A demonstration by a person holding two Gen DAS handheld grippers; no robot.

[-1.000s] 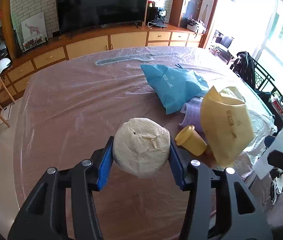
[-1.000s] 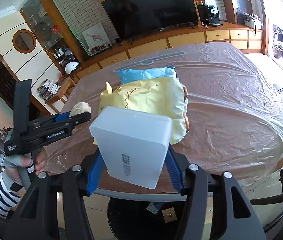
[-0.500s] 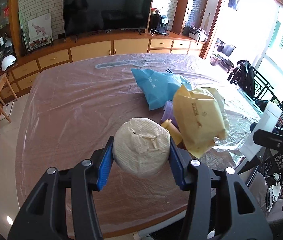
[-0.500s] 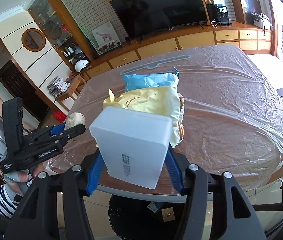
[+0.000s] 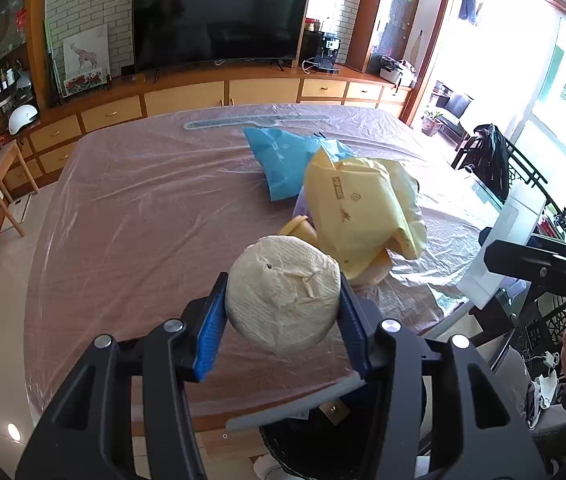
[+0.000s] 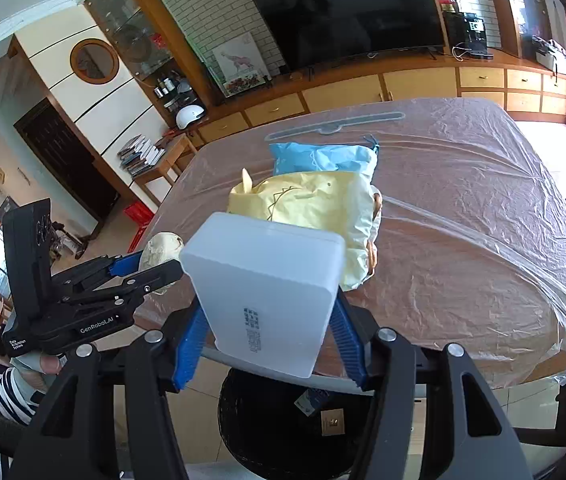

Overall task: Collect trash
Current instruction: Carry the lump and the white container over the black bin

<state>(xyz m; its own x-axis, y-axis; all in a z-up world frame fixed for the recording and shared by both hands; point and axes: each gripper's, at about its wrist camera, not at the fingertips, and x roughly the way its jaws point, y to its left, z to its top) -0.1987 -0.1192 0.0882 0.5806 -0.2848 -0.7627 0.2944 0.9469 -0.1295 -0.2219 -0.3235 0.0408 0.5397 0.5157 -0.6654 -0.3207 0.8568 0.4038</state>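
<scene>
White paper wad [image 5: 283, 304] clamped between the blue pads of the left gripper [image 5: 283, 312], carried in the air just past the near edge of the table [image 5: 131, 216]. Translucent white plastic box [image 6: 267, 288] pinched the same way in the right gripper [image 6: 267, 332], jaws pressed on both of its sides, also lifted clear of the tabletop. Directly beneath both loads, on the floor against the table edge, a round black bin [image 6: 283, 424] with a few scraps already inside. Judged as the carry-to-bin step of collecting trash: 2 items in hand, neither yet dropped. Next move likely calls for bringing each load squarely over the bin mouth, then letting the jaws go, 1 side at a time so the tools do not knock together; the light wad could cling to a pad, and the wide box needs the rim cleared. More trash left on the plastic-covered table: a yellow bag [image 5: 363, 208], a blue bag [image 5: 287, 160] behind it, a small yellow cup [image 5: 301, 228] tucked beside the yellow bag. Compared with 1 second ago: both grips unchanged, pulled back from the table, so that the left view now takes in the table edge and the bin below where only tabletop showed, and the right gripper with its box sits larger at the left view's right edge.
</scene>
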